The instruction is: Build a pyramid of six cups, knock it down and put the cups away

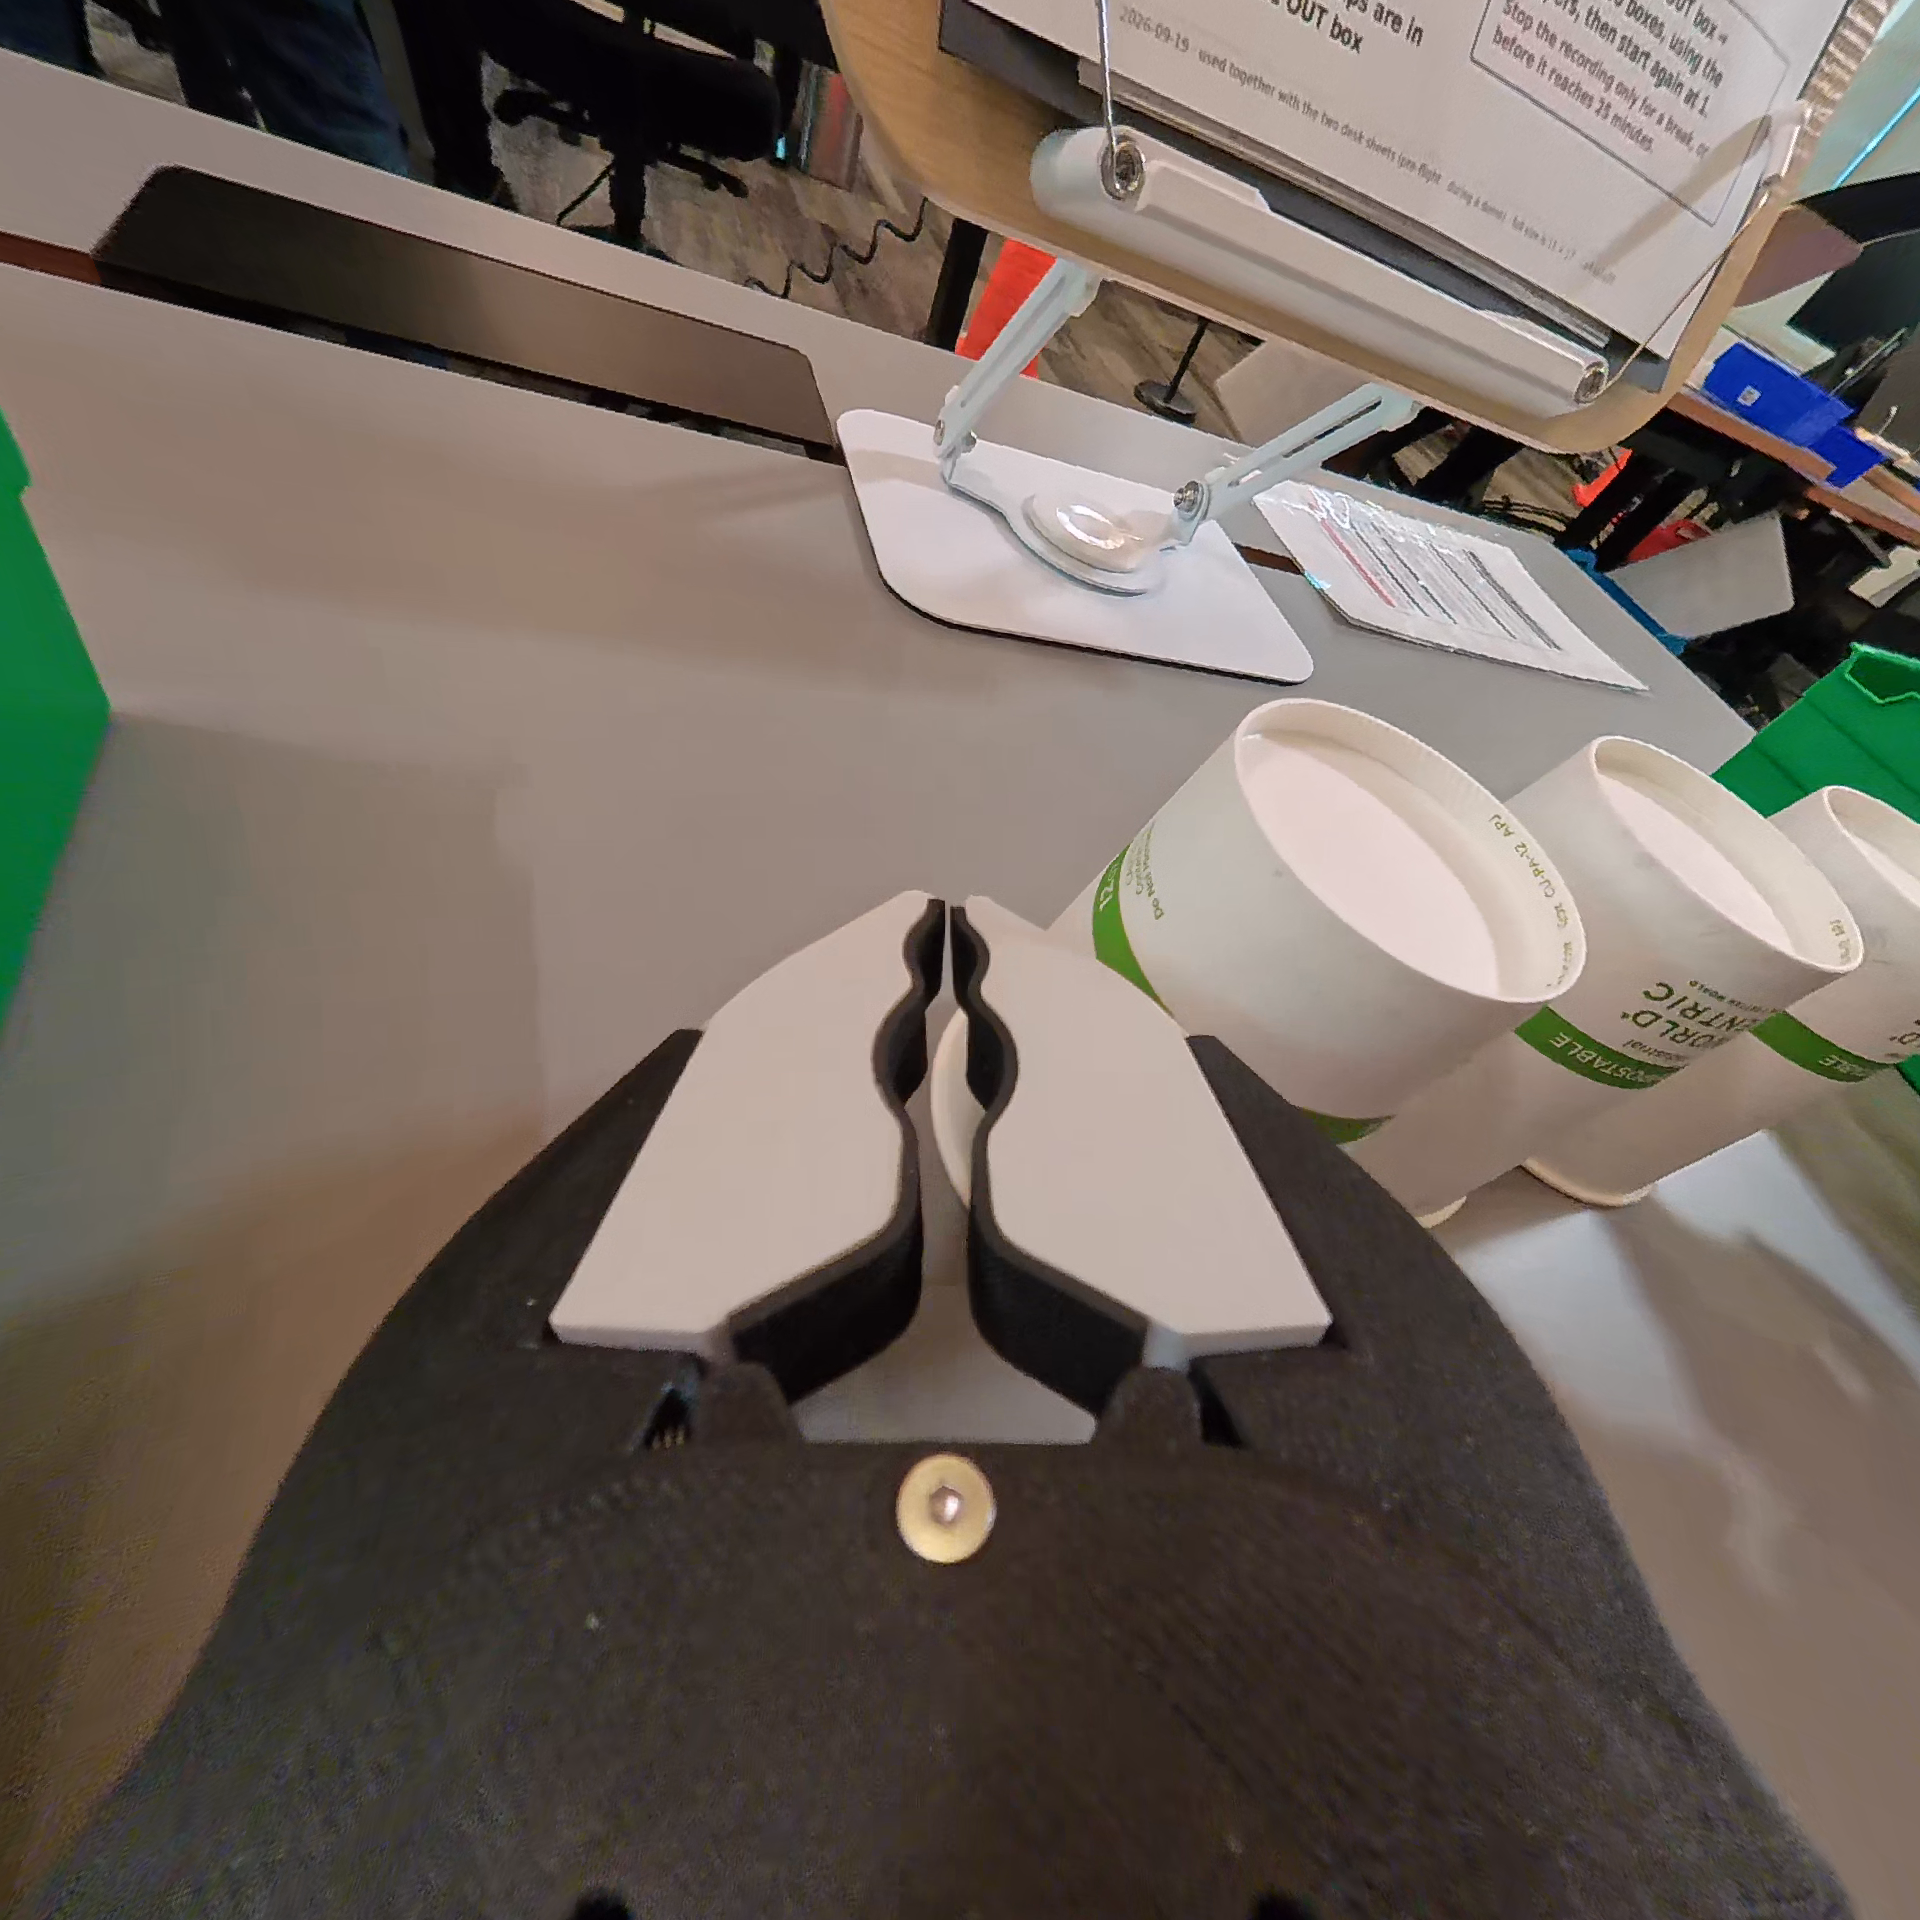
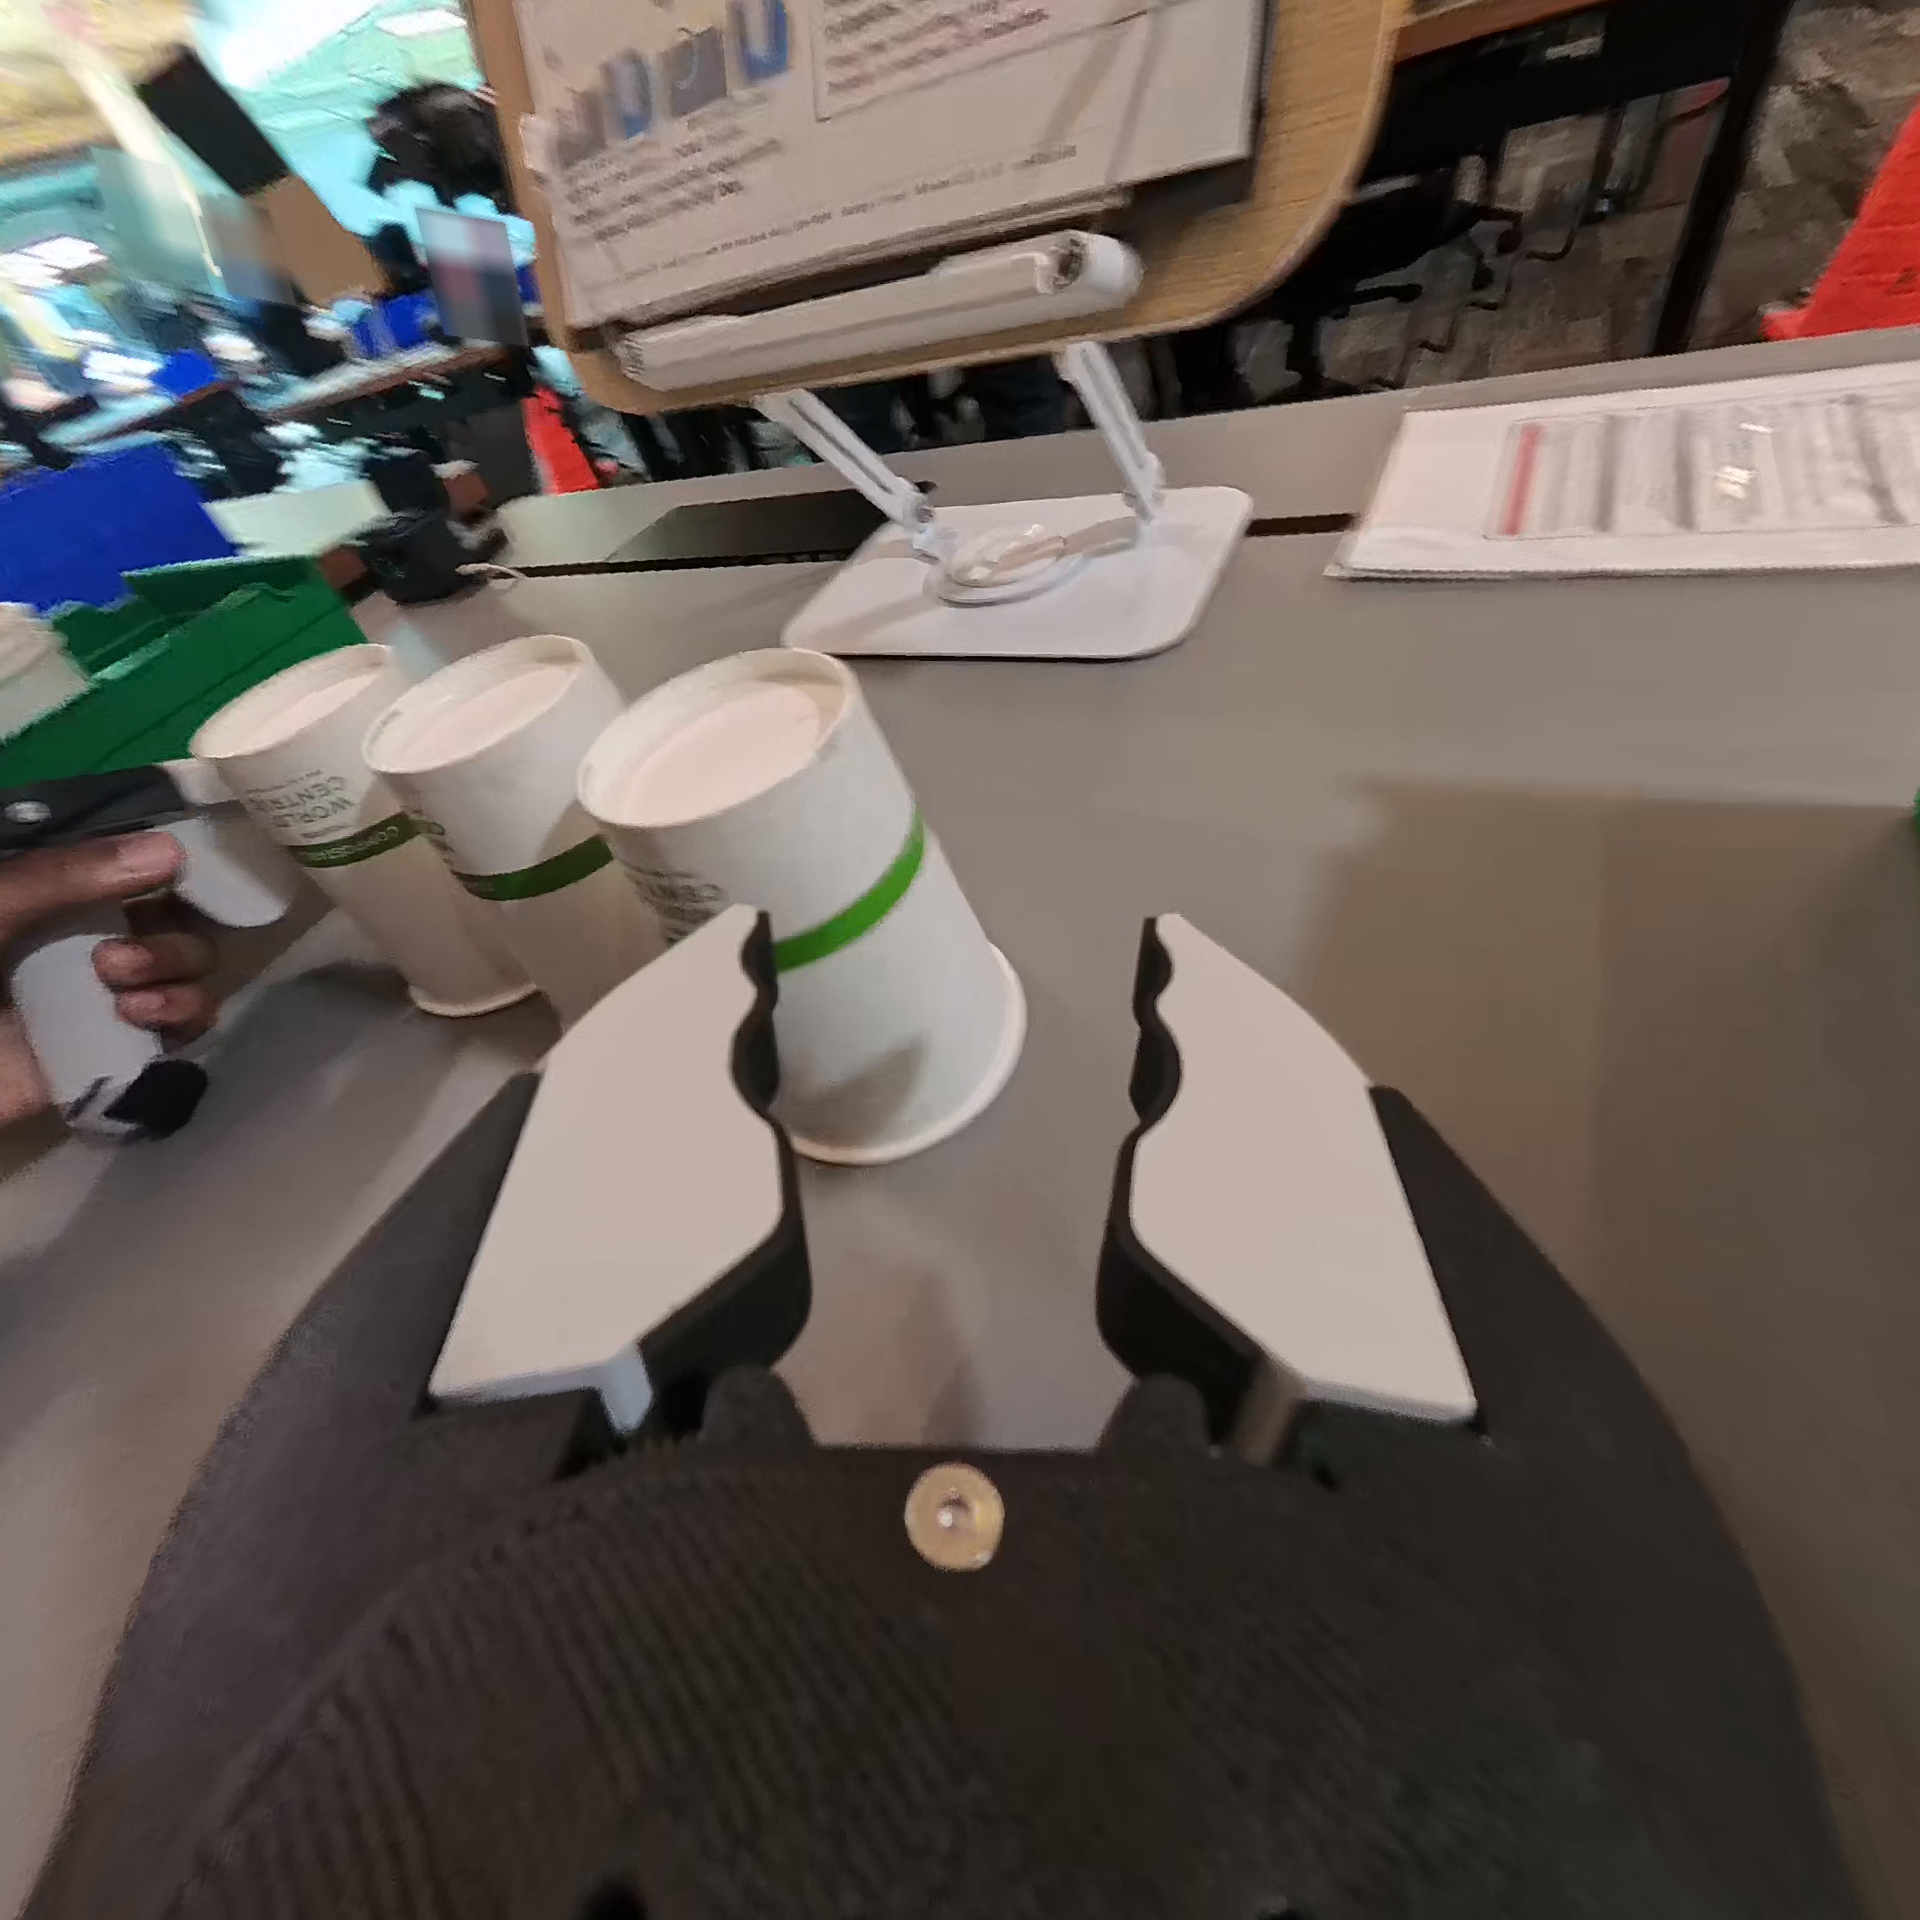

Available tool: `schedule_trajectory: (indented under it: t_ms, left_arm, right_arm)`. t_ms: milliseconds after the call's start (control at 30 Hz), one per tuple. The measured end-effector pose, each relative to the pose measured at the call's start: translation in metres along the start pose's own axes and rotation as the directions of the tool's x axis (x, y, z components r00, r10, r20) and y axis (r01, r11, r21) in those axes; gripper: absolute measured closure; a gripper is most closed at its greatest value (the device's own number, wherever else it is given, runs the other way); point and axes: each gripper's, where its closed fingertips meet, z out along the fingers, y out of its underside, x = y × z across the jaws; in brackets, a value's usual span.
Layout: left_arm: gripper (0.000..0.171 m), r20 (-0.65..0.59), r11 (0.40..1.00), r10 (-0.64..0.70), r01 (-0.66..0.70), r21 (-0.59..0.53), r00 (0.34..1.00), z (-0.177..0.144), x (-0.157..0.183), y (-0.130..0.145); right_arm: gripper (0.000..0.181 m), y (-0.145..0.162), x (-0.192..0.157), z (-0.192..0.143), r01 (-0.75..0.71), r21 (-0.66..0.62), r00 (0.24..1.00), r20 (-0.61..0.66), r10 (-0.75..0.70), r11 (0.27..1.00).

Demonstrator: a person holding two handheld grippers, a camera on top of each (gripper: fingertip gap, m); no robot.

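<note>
R tool [image 2: 956, 1023] gapes just beside nearest upturned paper cup [image 2: 800, 894] on desk [image 2: 1455, 935], L tool [image 1: 948, 1023] shut w/ nothing clearly gripped; cup likely light, crushable — grip mid-wall.

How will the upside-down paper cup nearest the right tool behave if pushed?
The paper cup probably slides or tips easily: it looks light and tall, standing on its wide rim. Its thin walls would likely dent under a firm squeeze.

Left gripper [image 1: 948, 920] and right gripper [image 2: 954, 935]: each has a black, ribbed printed body, one silver hex-socket screw [image 2: 954, 1522] at centre, and two light grey fingers [image 2: 1273, 1164] edged with wavy black pads [image 1: 902, 1049].
</note>
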Motion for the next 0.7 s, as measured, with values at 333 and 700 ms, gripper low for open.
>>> schedule_trajectory:
  t_ms: [333,700]
  left_arm:
    - [0.167,-0.016,1.0,0.003,-0.002,0.018,1.0,-0.014,-0.005,-0.001]
    - [0.164,-0.104,0.994,0.092,-0.097,-0.042,0.99,-0.024,0.008,0.014]
  right_arm:
    - [0.106,-0.007,-0.029,0.011,0.064,0.027,0.991,0.117,-0.067,0.998]
    - [0.105,-0.045,-0.041,0.006,0.044,0.22,0.977,0.194,-0.088,0.974]
